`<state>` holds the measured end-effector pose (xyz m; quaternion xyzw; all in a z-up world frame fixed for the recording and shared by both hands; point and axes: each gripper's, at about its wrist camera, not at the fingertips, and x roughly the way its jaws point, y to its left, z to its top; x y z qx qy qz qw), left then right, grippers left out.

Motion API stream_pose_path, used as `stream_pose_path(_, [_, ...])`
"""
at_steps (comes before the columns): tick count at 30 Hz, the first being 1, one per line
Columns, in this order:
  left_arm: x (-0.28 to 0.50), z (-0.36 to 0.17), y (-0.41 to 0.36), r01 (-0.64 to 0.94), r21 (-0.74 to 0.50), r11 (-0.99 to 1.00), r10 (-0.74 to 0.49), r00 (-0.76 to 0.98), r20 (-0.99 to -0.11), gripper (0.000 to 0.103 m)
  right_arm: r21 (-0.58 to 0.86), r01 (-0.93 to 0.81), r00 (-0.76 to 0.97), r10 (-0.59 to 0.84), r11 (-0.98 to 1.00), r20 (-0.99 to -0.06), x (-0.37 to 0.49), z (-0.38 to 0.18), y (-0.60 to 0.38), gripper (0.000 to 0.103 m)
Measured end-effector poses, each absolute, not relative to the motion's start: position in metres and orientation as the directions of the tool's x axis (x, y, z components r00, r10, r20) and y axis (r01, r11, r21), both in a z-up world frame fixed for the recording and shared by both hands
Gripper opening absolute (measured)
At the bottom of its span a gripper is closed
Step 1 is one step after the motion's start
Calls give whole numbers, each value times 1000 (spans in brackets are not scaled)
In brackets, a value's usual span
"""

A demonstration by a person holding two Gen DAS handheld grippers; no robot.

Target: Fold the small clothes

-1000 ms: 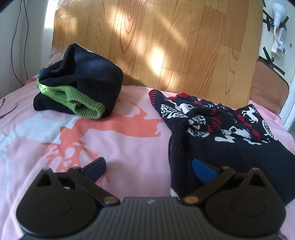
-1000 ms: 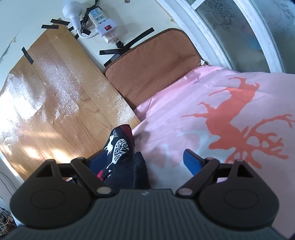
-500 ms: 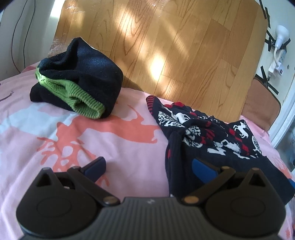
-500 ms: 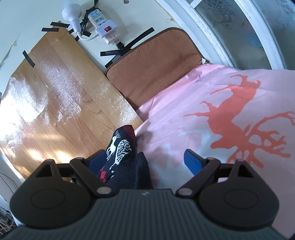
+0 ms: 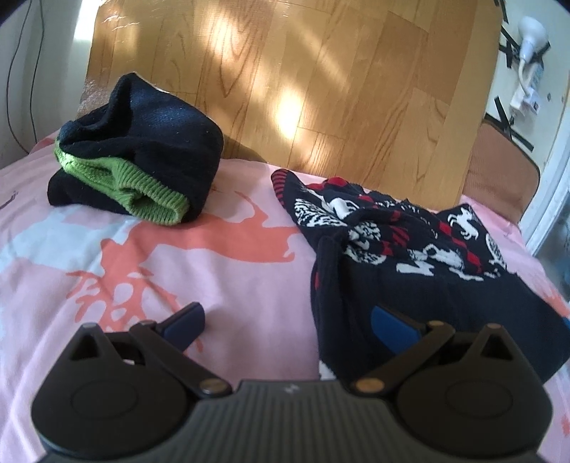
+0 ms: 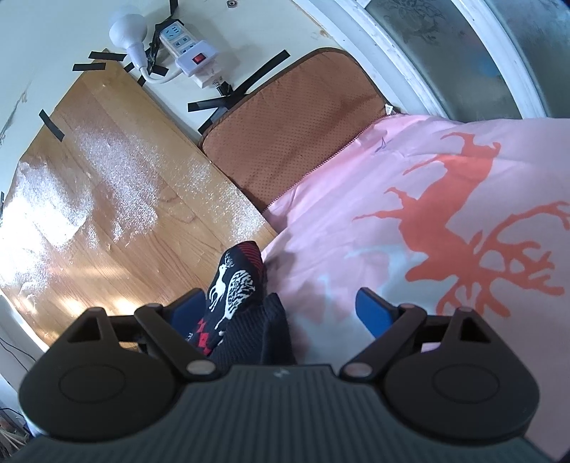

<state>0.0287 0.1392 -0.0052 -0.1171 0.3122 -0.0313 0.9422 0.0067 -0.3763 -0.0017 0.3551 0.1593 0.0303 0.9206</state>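
A dark navy sweater with white reindeer and red checks lies crumpled on the pink bedsheet at the right. My left gripper is open, low over the sheet, its right finger over the sweater's near left edge. A folded navy garment with a green ribbed hem sits at the far left. In the right wrist view my right gripper is open, and a part of the patterned sweater stands up between its fingers, against the left finger.
A wood-grain board leans on the wall behind the bed. A brown cushion stands at the bed's head. A power strip and a bulb are taped on the wall. A window frame is at the right.
My left gripper's view has shifted a little, then come back down and closer to the sweater. My right gripper has barely moved; the sweater part between its fingers stands slightly higher.
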Motion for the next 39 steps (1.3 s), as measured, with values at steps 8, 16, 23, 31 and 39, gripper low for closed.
stream_pose_path(8, [20, -3, 150, -38, -304, 952, -134, 840, -526, 103, 661, 55, 947, 170, 748, -272, 7, -2, -377, 93])
stream_pose_path(16, [10, 5, 139, -44, -220, 975, -64, 884, -463, 103, 660, 55, 947, 170, 749, -273, 7, -2, -377, 93])
stream_pose_path(23, [6, 7, 135, -21, -180, 984, -63, 892, -448, 103, 659, 56, 947, 169, 750, -274, 7, -2, -377, 93])
stream_pose_path(31, [6, 8, 131, -35, -147, 989, -35, 896, -443, 103, 659, 57, 947, 169, 750, -274, 7, -2, -376, 93])
stream_pose_path(39, [4, 9, 126, -53, -93, 994, 7, 899, -438, 103, 658, 58, 947, 167, 751, -274, 7, -2, -376, 93])
